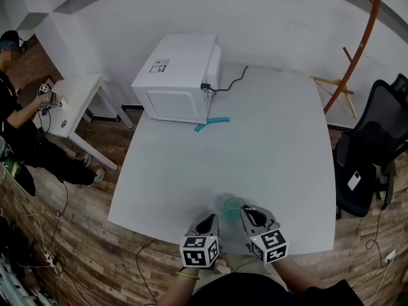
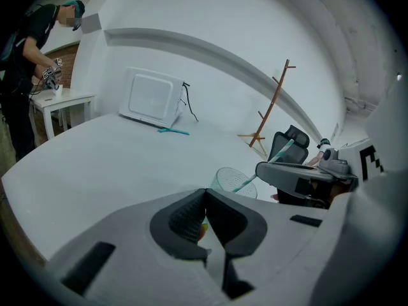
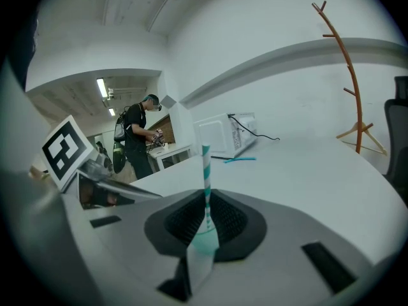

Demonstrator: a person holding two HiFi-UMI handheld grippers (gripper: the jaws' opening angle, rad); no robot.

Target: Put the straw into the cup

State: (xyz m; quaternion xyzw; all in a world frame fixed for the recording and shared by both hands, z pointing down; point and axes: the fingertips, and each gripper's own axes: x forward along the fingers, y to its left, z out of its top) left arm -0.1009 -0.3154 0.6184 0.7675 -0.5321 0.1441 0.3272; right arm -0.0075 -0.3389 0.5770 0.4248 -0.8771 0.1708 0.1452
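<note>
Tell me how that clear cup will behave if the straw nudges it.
The cup looks thin, clear and empty, so it's probably light and could slide or tip. It stands close to the table's near edge, so a push that way might send it off. The slim straw in the right claw would likely bend first.

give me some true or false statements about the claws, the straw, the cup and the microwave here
1. The right claw is closed on a striped straw. True.
2. The microwave stands at the near edge of the table, right by the claws. False: it stands at the far side, away from them.
3. A teal item lies on the table beside the microwave. True.
4. The left claw grips the cup. False: its jaws are together and the cup stands ahead of it.
5. The cup sits on top of the microwave. False: it stands on the table near both claws.
</note>
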